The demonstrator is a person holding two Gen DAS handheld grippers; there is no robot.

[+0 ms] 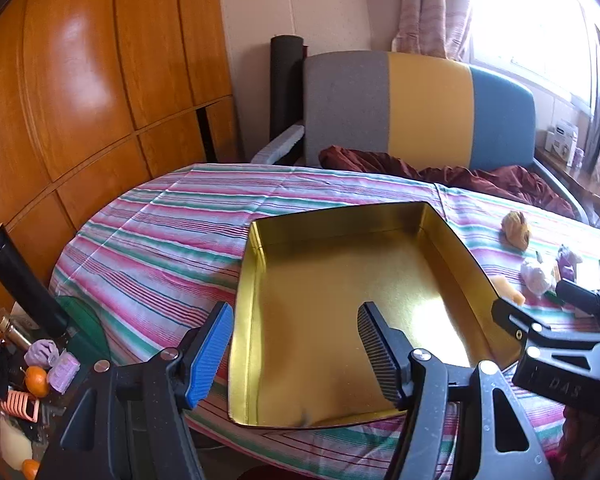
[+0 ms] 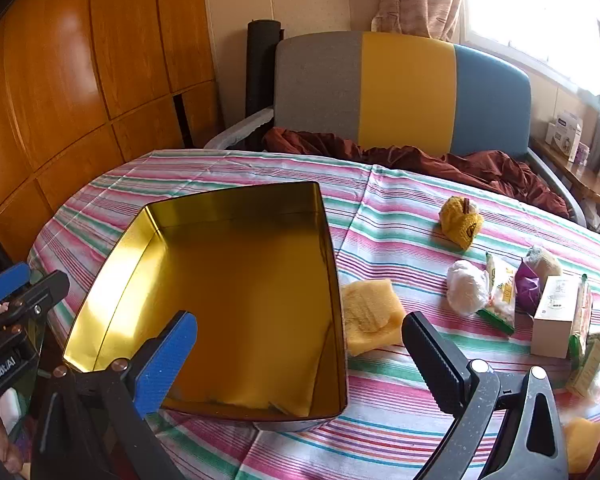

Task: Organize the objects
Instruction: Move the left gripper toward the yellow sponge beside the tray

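An empty gold tin tray lies on the striped tablecloth. My left gripper is open and empty over the tray's near left part. My right gripper is open and empty over the tray's near right corner. A yellow sponge lies against the tray's right side. Further right lie a yellow knitted toy, a white ball, snack packets, a purple wrapper and a white box.
A striped chair with a maroon cloth stands behind the table. A wooden wardrobe is at left. Clutter with oranges lies low at left of the table. A window sill with boxes is at right.
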